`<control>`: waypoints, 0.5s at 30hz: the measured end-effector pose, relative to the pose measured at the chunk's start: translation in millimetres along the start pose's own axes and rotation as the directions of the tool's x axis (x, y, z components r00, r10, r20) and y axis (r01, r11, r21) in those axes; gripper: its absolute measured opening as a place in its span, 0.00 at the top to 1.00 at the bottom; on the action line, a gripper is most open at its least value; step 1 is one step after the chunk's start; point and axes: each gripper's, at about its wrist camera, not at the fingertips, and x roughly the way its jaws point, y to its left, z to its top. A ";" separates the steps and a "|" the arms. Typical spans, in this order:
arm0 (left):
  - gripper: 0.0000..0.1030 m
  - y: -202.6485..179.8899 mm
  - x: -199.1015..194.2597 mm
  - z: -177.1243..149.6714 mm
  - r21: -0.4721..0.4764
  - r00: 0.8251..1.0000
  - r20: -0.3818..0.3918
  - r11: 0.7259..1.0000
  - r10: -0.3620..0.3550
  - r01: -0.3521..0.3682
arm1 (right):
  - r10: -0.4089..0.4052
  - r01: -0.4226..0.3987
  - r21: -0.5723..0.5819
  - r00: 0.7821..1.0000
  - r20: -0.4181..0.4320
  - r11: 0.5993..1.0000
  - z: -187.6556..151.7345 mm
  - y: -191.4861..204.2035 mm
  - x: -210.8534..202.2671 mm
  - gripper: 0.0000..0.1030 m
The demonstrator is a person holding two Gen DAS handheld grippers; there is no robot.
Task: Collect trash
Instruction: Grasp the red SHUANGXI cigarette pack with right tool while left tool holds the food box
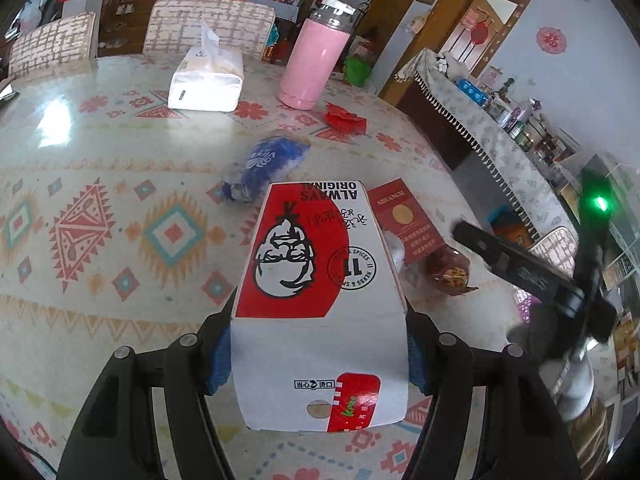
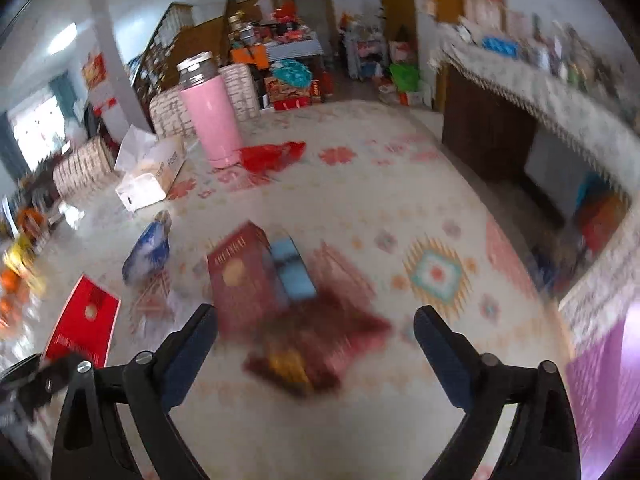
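My left gripper [image 1: 318,344] is shut on a red and white KFC carton [image 1: 316,300] and holds it above the table. Beyond it lie a crushed blue bottle [image 1: 266,164], a dark red cigarette box [image 1: 404,218], a brown snack wrapper [image 1: 450,272] and a crumpled red wrapper [image 1: 346,118]. My right gripper [image 2: 316,344] is open and empty, just above the blurred snack wrapper [image 2: 304,348], with the dark red box [image 2: 240,276] and a small blue box [image 2: 292,268] just ahead. The blue bottle [image 2: 148,252] lies to its left. The right gripper also shows in the left wrist view [image 1: 532,276].
A pink flask [image 1: 314,56] and a white tissue pack [image 1: 208,80] stand at the far side of the patterned table [image 1: 120,240]. Chairs [image 1: 208,24] stand behind. A cloth-covered sideboard [image 1: 492,148] runs along the right. A red flat packet [image 2: 84,320] lies at the left.
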 end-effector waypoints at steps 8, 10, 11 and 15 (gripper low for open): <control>0.34 10.1 6.0 1.4 -0.039 0.999 -0.025 0.999 -0.024 0.023 | -0.055 0.044 -0.131 0.995 -0.080 0.990 22.5 48.8 55.0 0.06; 0.34 10.3 8.5 1.0 -0.040 0.999 -0.033 0.999 -0.023 0.022 | -0.096 0.077 -0.164 0.990 -0.107 0.983 22.7 57.4 69.1 0.07; 0.34 10.0 9.7 0.9 -0.039 0.999 -0.036 0.999 -0.024 0.023 | -0.120 0.098 -0.180 0.986 -0.117 0.979 22.0 60.3 74.7 0.10; 0.34 10.0 9.8 1.8 -0.041 0.999 -0.038 0.999 -0.031 0.029 | -0.189 0.165 -0.191 0.975 -0.118 0.968 17.7 60.2 80.4 0.38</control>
